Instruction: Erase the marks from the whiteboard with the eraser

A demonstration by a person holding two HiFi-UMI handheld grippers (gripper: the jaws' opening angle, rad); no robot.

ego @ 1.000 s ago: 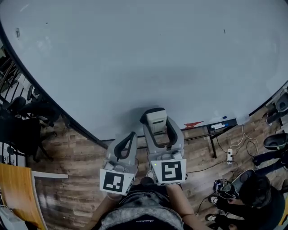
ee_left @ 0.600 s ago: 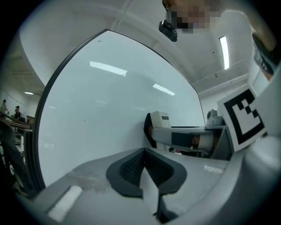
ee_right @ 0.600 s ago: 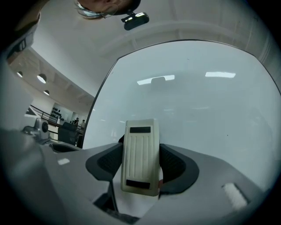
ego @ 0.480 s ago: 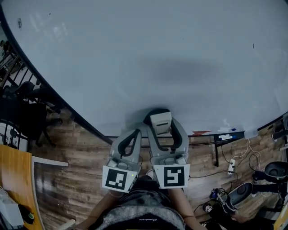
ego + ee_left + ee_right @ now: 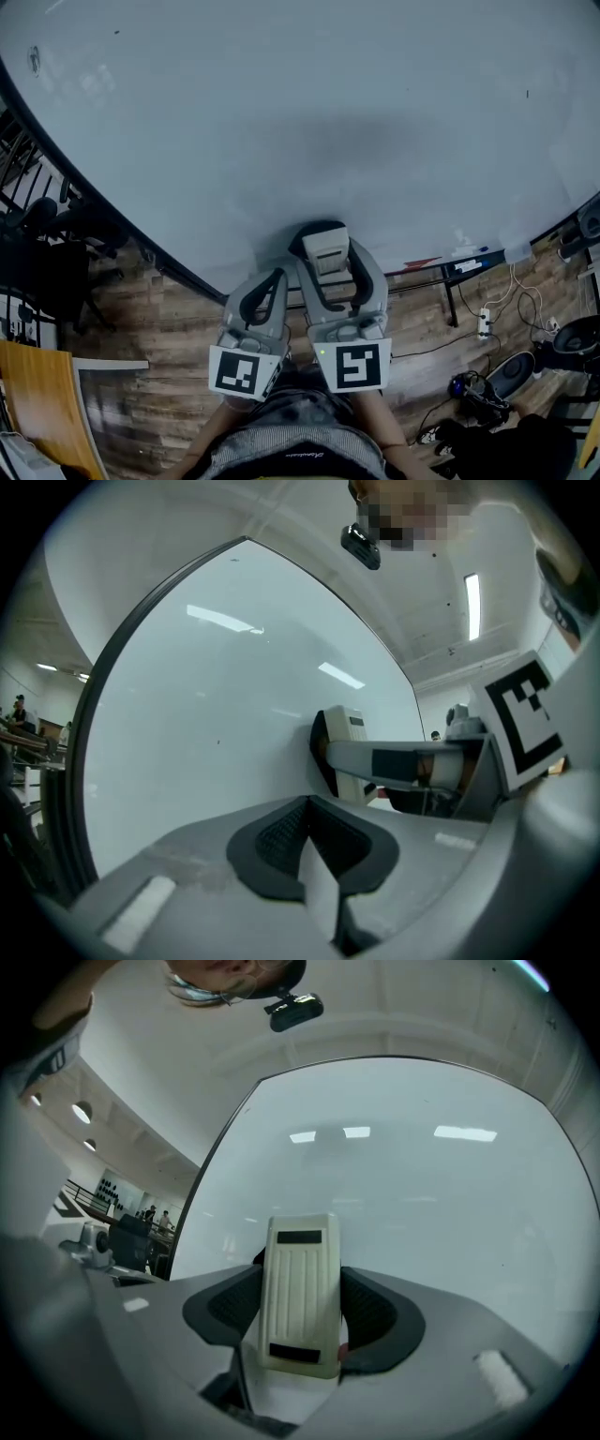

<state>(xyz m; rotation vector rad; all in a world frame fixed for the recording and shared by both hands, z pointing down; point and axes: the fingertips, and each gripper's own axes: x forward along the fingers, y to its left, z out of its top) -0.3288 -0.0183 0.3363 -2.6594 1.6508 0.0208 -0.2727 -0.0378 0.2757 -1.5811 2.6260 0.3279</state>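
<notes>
The big whiteboard (image 5: 309,122) fills the upper head view and looks almost blank, with only tiny dark specks such as one speck (image 5: 526,94) at the right. My right gripper (image 5: 326,259) is shut on the cream ribbed eraser (image 5: 325,250), which is held against the board's lower part. In the right gripper view the eraser (image 5: 300,1288) stands upright between the dark pads (image 5: 380,1312), in front of the whiteboard (image 5: 422,1194). My left gripper (image 5: 272,281) hangs beside it, shut and empty. In the left gripper view my left gripper (image 5: 309,832) has its jaws together, and the eraser (image 5: 349,752) shows beyond them.
A ledge with markers (image 5: 466,262) runs below the board's right end. A power strip (image 5: 485,323) and cables lie on the wooden floor. Dark chairs (image 5: 56,253) stand at the left, and a wooden desk (image 5: 37,403) sits at the bottom left.
The head view swung slightly right and back. Both grippers keep nearly the same pose, with the eraser still in the right one by the board's lower edge.
</notes>
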